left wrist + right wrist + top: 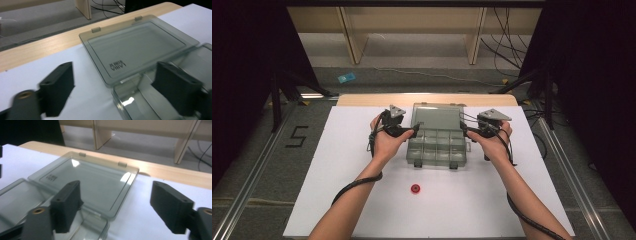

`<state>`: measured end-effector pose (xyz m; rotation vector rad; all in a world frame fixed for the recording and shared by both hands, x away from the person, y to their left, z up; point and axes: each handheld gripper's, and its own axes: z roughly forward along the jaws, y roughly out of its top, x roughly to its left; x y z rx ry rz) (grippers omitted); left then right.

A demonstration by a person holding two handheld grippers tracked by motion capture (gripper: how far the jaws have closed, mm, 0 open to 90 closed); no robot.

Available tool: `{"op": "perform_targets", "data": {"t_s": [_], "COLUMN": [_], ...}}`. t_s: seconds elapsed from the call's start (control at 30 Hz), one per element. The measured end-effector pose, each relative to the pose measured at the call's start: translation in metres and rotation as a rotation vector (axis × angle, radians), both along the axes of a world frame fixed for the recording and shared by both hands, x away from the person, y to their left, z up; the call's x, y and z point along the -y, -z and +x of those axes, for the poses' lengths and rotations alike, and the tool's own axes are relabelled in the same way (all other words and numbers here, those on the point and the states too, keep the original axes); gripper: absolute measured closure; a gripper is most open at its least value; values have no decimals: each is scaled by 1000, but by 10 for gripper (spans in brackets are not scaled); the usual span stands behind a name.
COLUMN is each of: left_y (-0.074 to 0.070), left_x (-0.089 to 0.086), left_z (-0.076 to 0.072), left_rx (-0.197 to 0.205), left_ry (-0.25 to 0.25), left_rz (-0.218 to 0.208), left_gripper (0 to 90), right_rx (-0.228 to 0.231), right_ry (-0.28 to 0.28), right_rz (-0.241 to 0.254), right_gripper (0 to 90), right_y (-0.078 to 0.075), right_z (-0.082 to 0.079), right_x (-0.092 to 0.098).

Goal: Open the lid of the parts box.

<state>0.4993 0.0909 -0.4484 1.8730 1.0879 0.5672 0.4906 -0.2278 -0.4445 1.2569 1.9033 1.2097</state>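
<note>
Jaws of both grippers stand apart, gripping nothing. Left gripper (414, 131) at 1 side of organizer box (437, 145), right gripper (463, 131) at other; box between them on counter (362, 200). Lid (136, 47) lies flat open beyond jaws. Step likely: lid-opening done. Next probably fetch red piece (415, 188) near forearms. Box smoky, see-through, compartmented.

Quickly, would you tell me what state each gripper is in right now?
Left gripper: open, holding nothing, at the left edge of the open compartment box.
Right gripper: open, holding nothing, at the box's right edge.
</note>
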Motion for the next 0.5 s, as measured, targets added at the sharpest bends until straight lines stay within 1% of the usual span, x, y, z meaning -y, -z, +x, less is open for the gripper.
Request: {"op": "perform_targets", "data": {"t_s": [0.03,0.07,0.1,0.13,0.17,0.2,0.23,0.27,0.3,0.33,0.37,0.4,0.43,0.47,0.5], "left_y": [0,0,1,1,2,1,-1,-2,-2,-5,-5,-7,-8,-8,-10], "left_x": [-3,-3,-4,-5,-7,-9,-13,-15,-15,-18,-18,-20,-24,-24,-29], "left_z": [-8,-8,-11,-15,-19,-23,-30,-33,-33,-40,-40,-44,-53,-53,-61], "left_rx": [-9,-9,-9,-8,-4,-8,2,10,10,24,24,29,38,38,40], "left_ry": [6,6,7,7,15,17,28,36,36,48,48,50,54,54,62], "left_rz": [-8,-8,-14,-20,-18,-2,15,20,20,20,20,18,9,9,10], "left_gripper": [70,41,25,13,0,0,0,0,0,0,0,0,0,0,0], "right_rx": [3,3,3,-8,2,2,-5,-13,-15,-19,-19,1,-13,-1,7], "right_ry": [-25,-25,-34,-40,-49,-49,-53,-48,-57,-55,-55,-64,-69,-77,-81], "right_rz": [11,11,4,8,1,1,4,-6,-6,-3,-3,-8,0,-2,-6], "right_gripper": [200,200,181,177,171,171,169,168,167,166,166,166,165,165,165], "right_y": [1,1,1,0,0,0,-2,-3,-4,-4,-4,-6,-7,-7,-7], "right_z": [-3,-3,-7,-10,-12,-12,-17,-20,-22,-25,-25,-30,-33,-36,-39], "right_x": [1,1,2,2,3,3,3,3,4,3,3,4,4,4,5]}}
